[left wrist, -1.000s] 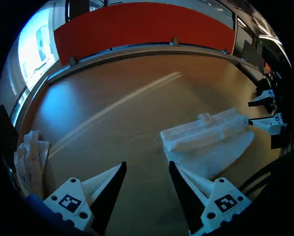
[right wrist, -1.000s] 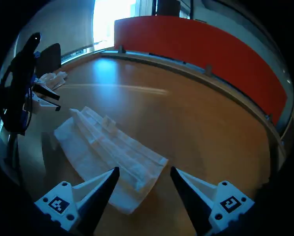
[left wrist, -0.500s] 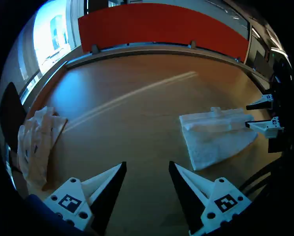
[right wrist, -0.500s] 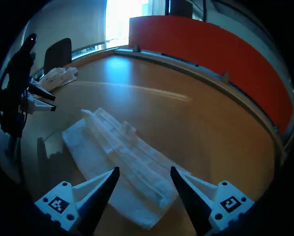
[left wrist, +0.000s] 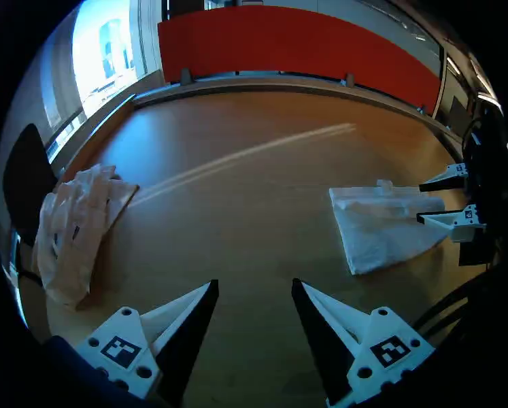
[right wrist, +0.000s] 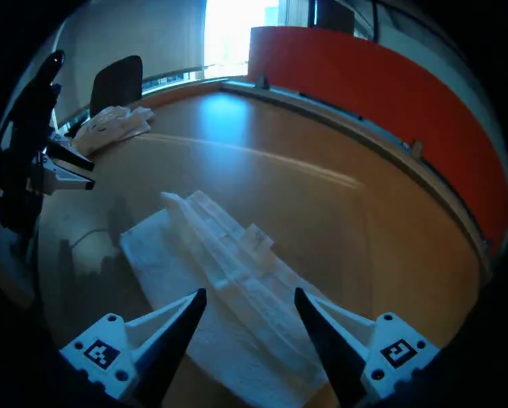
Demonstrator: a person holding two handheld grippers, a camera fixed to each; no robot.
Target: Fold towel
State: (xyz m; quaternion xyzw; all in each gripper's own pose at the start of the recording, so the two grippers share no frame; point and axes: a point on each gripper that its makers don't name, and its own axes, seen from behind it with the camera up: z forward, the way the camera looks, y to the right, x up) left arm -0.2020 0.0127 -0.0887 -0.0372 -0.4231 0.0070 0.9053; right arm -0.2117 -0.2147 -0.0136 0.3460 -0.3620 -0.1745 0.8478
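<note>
With the left gripper [left wrist: 254,281] and right gripper [right wrist: 249,291] both spread and empty, a shallow pinch could drag the loosely folded towel [right wrist: 216,262] apart.

White towel [right wrist: 219,272] lies flat on the table [right wrist: 288,177], partly folded into a long strip, layered ridges along one side, small tag [right wrist: 257,238] standing up mid-length.

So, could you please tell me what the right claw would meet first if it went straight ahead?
Probably the folded white towel, lying just ahead of the open right claw, though depth is unclear.
</note>
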